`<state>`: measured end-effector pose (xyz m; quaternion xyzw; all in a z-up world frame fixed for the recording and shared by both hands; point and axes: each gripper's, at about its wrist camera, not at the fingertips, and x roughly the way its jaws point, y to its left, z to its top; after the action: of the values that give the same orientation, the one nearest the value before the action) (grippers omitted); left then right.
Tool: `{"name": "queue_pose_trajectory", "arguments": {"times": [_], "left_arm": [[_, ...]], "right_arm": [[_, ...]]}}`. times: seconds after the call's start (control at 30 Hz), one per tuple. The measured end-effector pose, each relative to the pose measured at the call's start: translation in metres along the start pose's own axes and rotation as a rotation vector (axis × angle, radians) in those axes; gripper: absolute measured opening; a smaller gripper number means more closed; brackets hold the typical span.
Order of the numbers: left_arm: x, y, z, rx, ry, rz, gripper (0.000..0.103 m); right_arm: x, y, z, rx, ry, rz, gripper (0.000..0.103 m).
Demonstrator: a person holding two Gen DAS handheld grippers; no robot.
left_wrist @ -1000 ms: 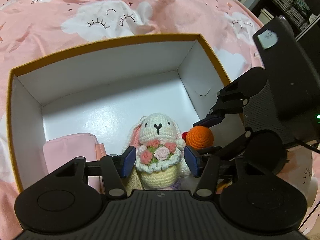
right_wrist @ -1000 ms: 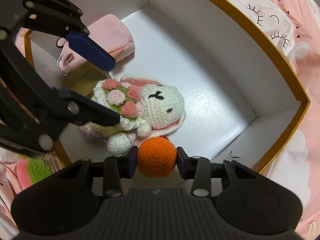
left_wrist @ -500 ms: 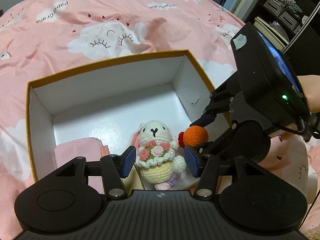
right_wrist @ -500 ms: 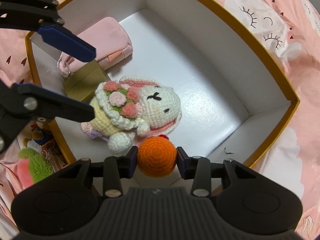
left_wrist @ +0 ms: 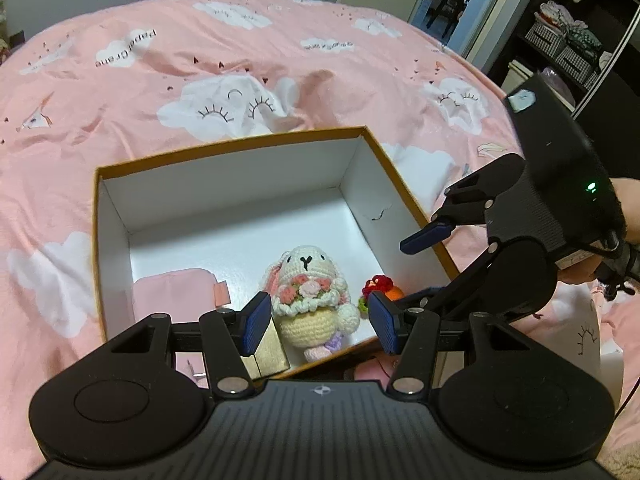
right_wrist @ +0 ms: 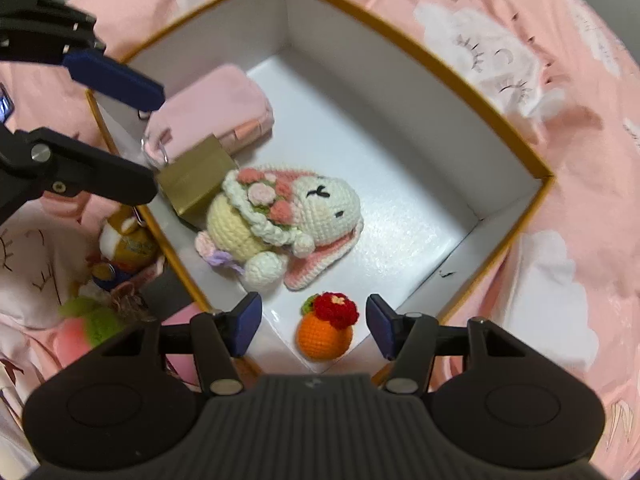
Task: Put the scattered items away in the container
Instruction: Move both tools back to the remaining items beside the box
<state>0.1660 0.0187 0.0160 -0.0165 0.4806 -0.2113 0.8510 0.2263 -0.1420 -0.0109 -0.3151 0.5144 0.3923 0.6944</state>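
Box [right_wrist: 420, 60] holds crochet bunny [right_wrist: 280, 216], pink pouch [right_wrist: 216, 108], orange ball [right_wrist: 324, 330]; right gripper [right_wrist: 314, 324] opening, empty above ball; left gripper [left_wrist: 318, 320] wide, empty.

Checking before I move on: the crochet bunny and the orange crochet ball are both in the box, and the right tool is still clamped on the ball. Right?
Not quite. The right tool is not clamped: its jaws are opening, clear of the orange crochet ball, which lies on the floor of the box, as the right wrist view shows. The crochet bunny is in the box too.
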Motion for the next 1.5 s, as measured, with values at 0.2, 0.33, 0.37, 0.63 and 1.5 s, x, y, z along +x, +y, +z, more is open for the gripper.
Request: {"name": "queue_pose_trajectory", "arguments": {"times": [0.2, 0.33, 0.37, 0.63, 1.5], "left_arm": [[-0.028, -0.011, -0.021, 0.049, -0.071, 0.016, 0.063], [-0.041, -0.016, -0.040, 0.074, -0.091, -0.004, 0.063], [-0.042, -0.017, -0.047, 0.080, -0.089, -0.002, 0.064], [-0.033, -0.003, -0.090, -0.039, -0.003, 0.093, 0.064], [-0.015, 0.003, -0.163, -0.084, 0.132, 0.178, 0.064]], "right_arm": [[-0.032, 0.013, -0.023, 0.140, -0.215, -0.014, 0.061], [-0.045, 0.024, -0.045, 0.244, -0.366, -0.006, 0.061], [-0.049, 0.029, -0.053, 0.268, -0.406, -0.005, 0.061], [-0.044, 0.071, -0.100, 0.385, -0.531, 0.013, 0.061], [0.052, 0.195, -0.091, -0.109, -0.238, 0.051, 0.058]]}}
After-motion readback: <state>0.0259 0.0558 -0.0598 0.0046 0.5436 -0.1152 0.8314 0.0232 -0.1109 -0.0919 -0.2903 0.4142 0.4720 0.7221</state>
